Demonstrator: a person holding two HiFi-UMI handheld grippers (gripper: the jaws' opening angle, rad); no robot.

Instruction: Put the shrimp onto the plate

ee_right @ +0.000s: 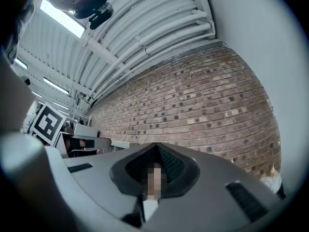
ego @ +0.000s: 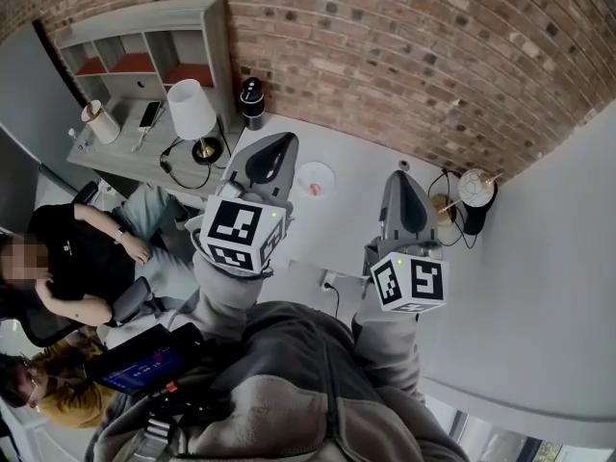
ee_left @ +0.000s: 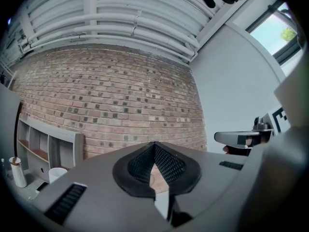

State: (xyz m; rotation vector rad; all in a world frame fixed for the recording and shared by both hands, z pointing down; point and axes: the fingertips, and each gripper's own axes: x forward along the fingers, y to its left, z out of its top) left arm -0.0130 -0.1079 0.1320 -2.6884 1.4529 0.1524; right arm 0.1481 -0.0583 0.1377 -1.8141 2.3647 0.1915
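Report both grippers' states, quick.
Left gripper: closed, jaw tips together, nothing held.
Right gripper: closed, jaw tips together, nothing held.

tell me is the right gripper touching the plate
Apart. The head view shows bare table between the right gripper and the plate, and the right gripper view shows only brick wall past its shut jaws.

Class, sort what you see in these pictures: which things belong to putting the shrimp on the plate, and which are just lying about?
Job in hand: plate; pink bit on it, likely the shrimp; left tool; right tool.
Lying about: table lamp; black cylinder; shelf unit.
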